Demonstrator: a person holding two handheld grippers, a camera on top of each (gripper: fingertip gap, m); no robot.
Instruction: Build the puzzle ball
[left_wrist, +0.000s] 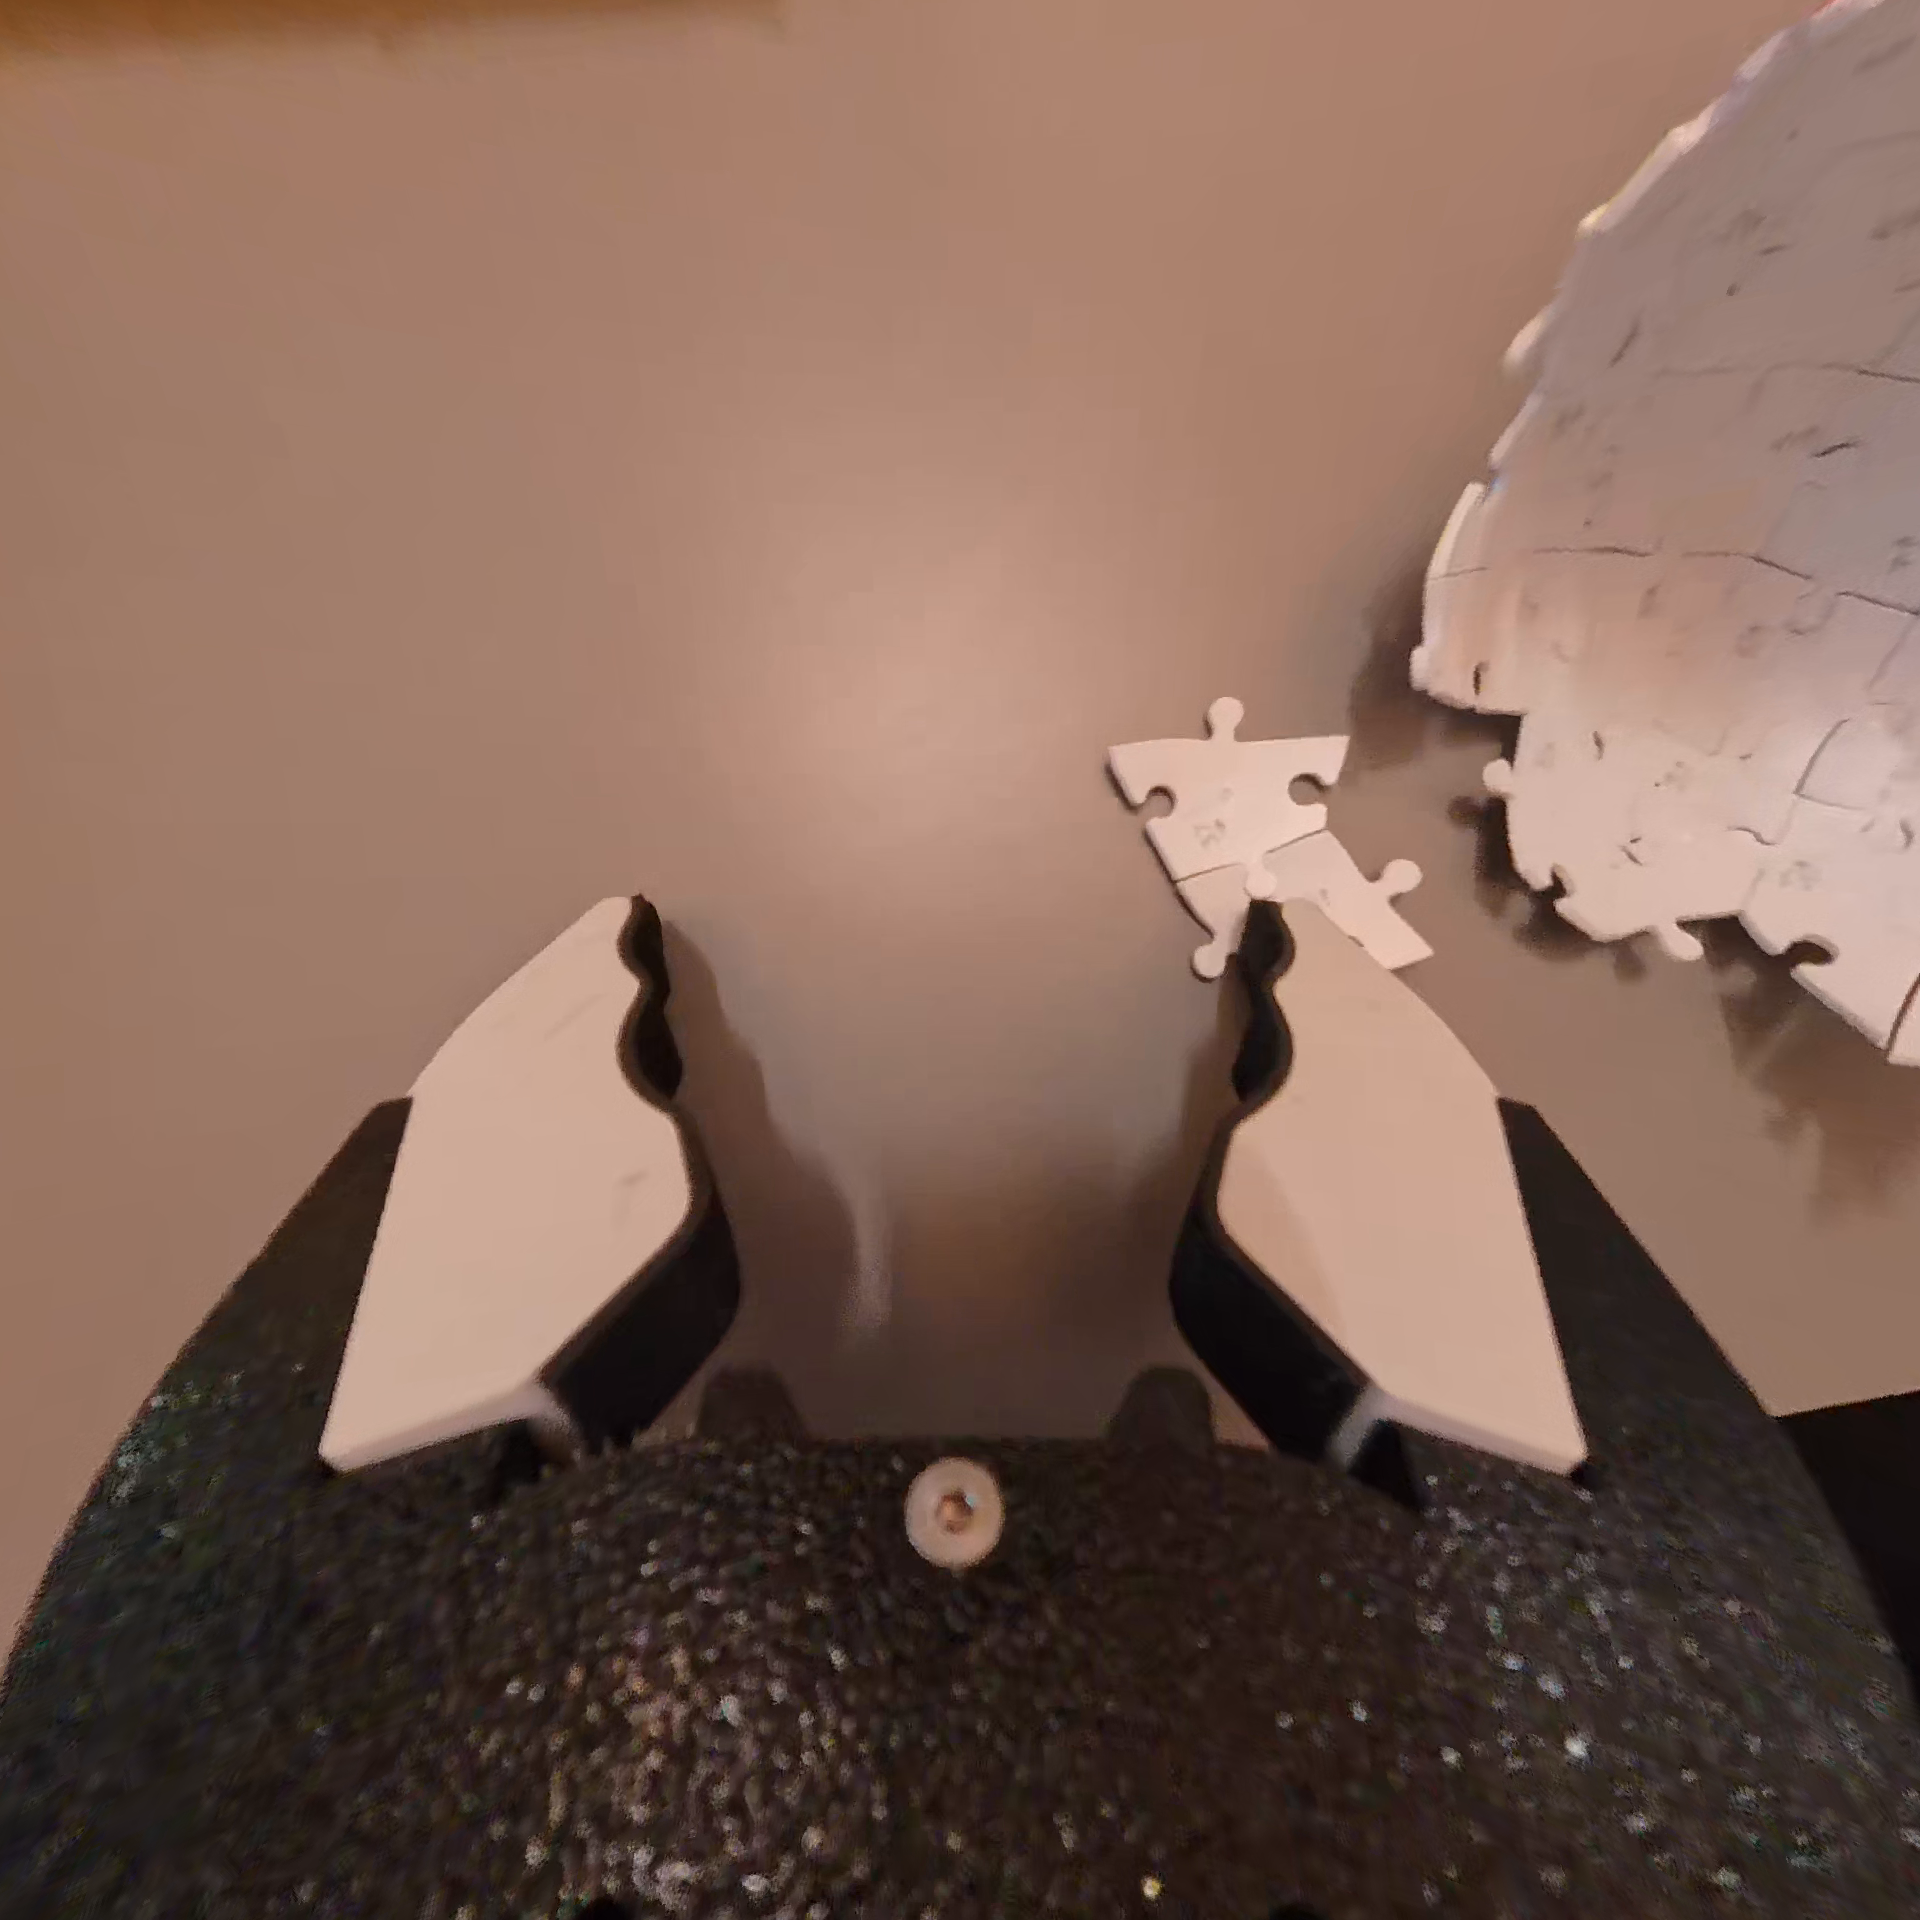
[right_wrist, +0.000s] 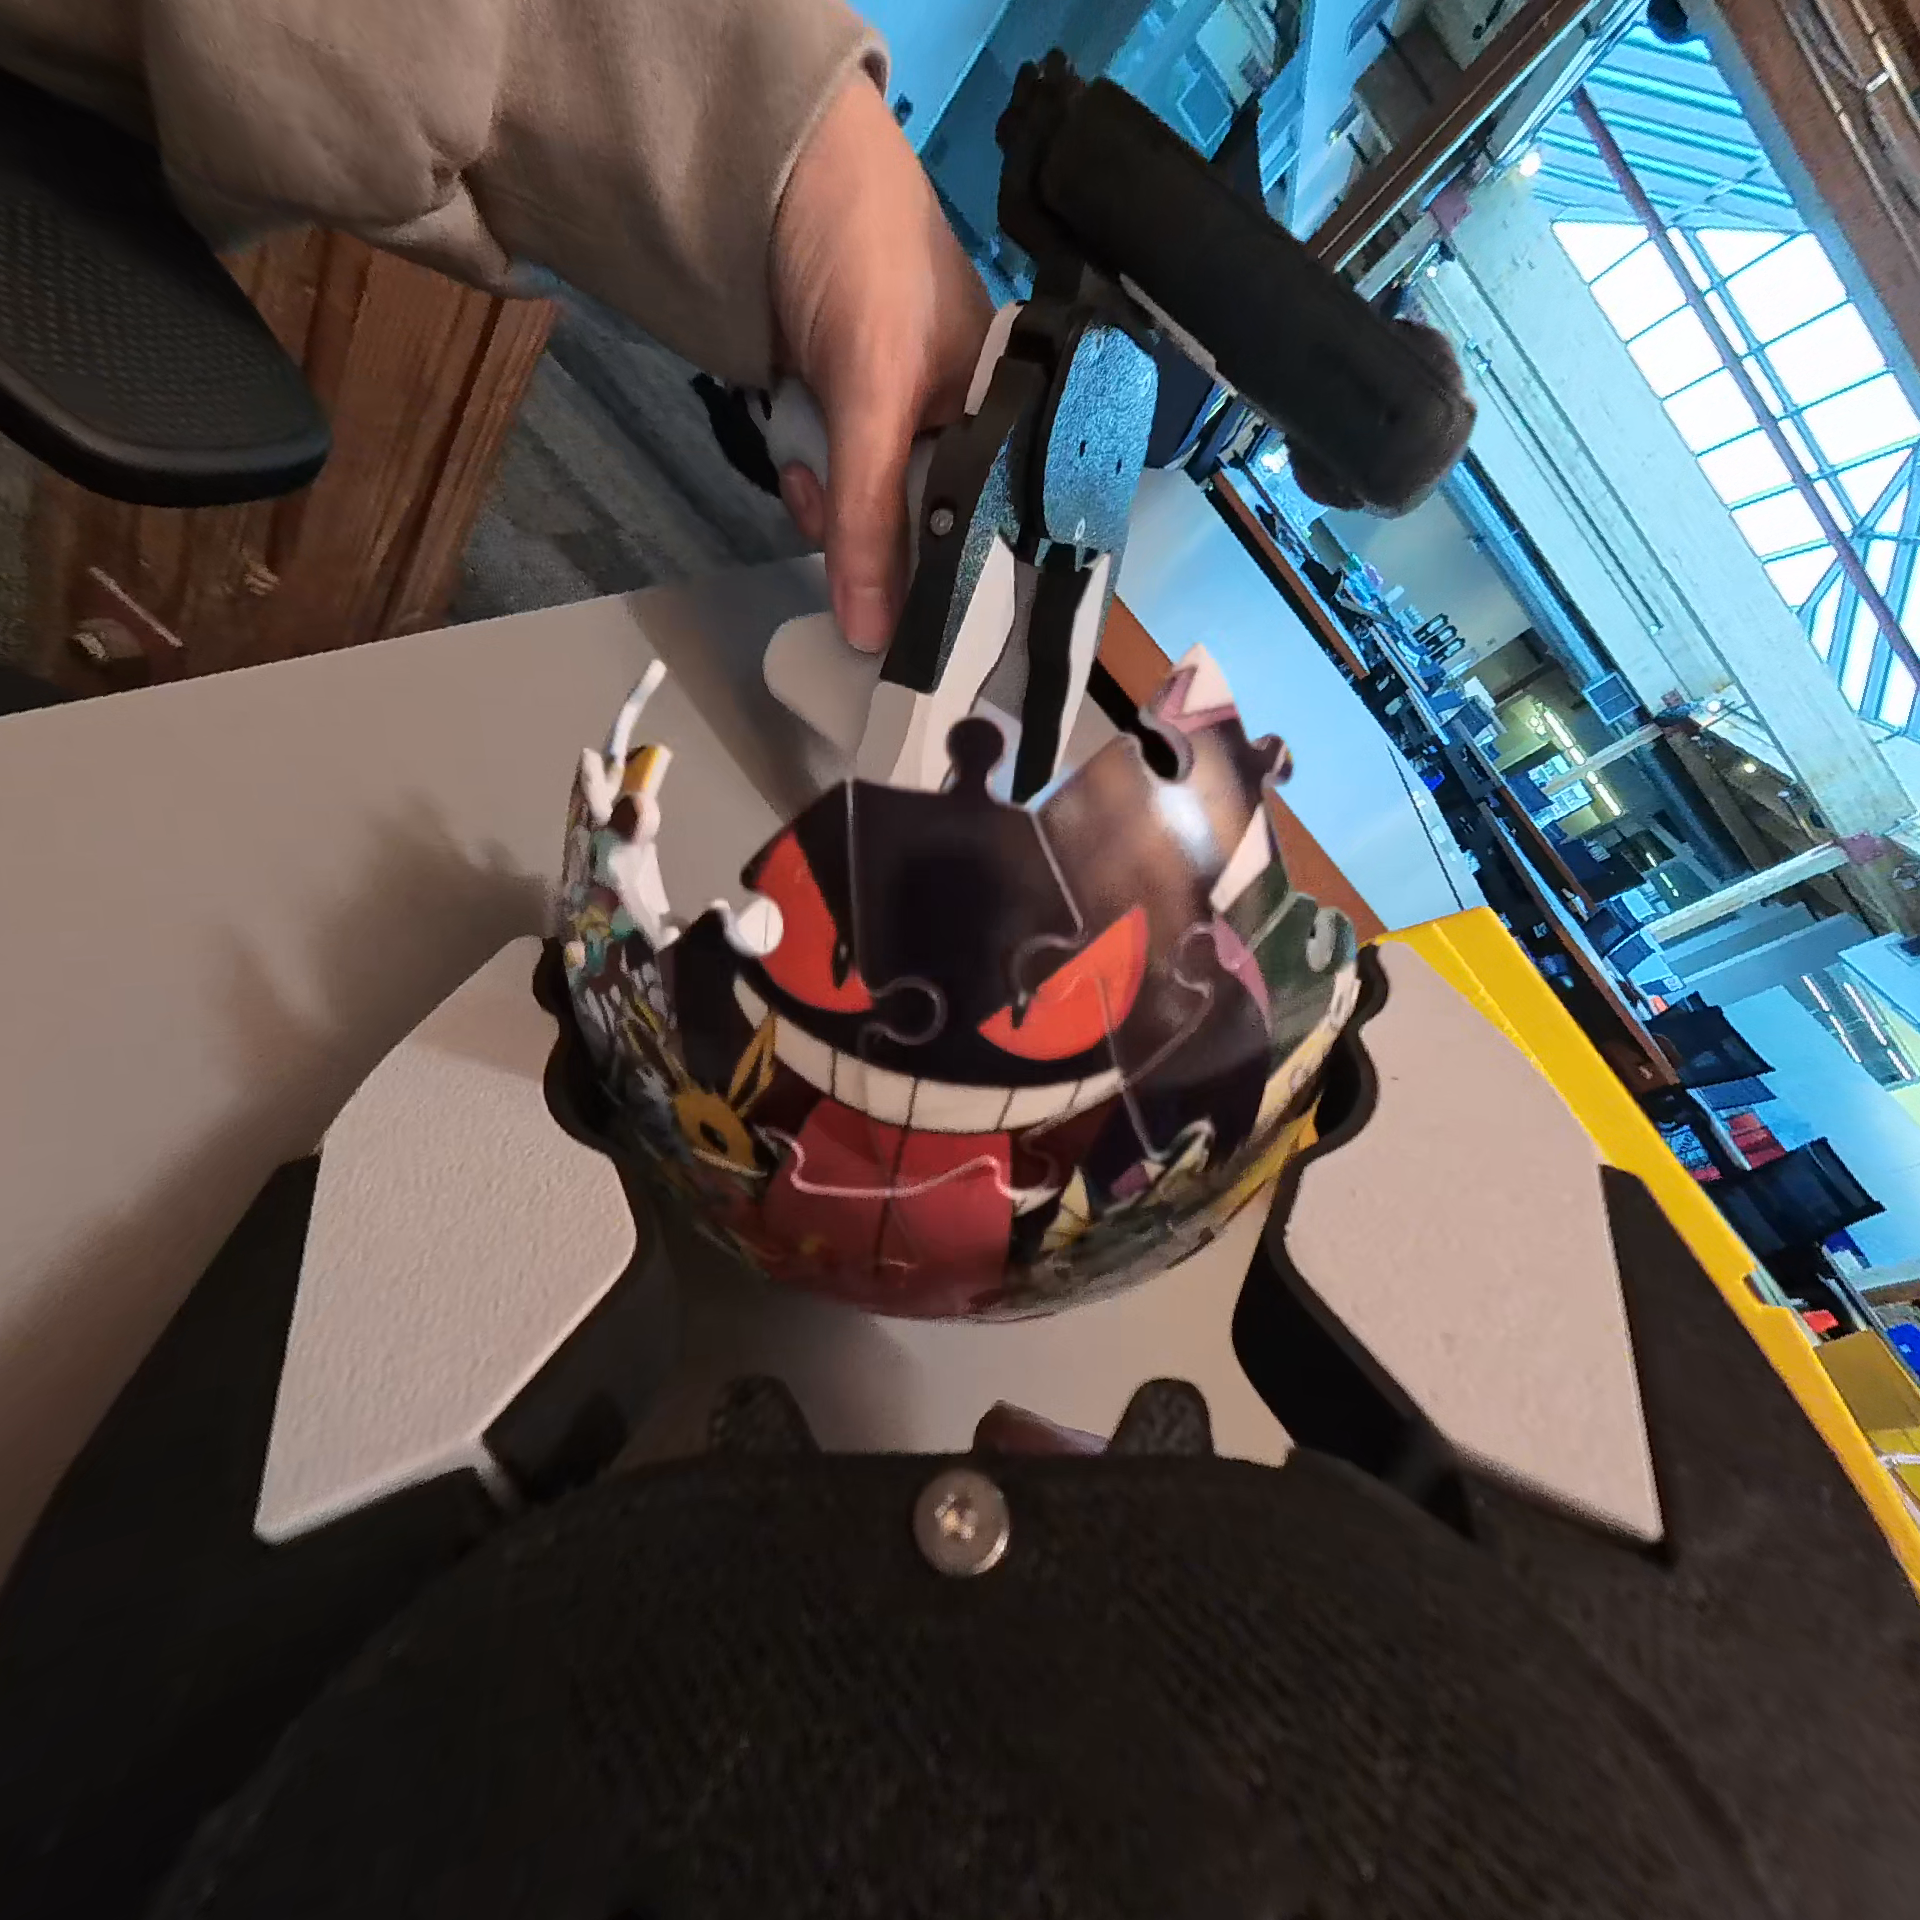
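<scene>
The part-built puzzle ball (right_wrist: 935, 1049) is an open bowl-shaped shell with a colourful cartoon print outside. My right gripper (right_wrist: 956, 977) is shut on it, one finger on each side, and holds it tilted just above the table. Its white inside (left_wrist: 1714, 582) shows at the right of the left wrist view. A small cluster of joined pieces (left_wrist: 1242, 810) lies white side up on the table beside the shell. My left gripper (left_wrist: 951, 914) is open and empty, low over the table, with its right fingertip (left_wrist: 1262, 935) at the cluster's near edge. The left gripper also shows behind the shell in the right wrist view (right_wrist: 987, 717).
The grey table (left_wrist: 623, 520) runs left of the pieces. A yellow bin (right_wrist: 1538, 1049) stands by the table's right edge. A person's hand (right_wrist: 862, 343) holds the left gripper. A black chair (right_wrist: 125, 343) and wooden furniture stand beyond the table's far edge.
</scene>
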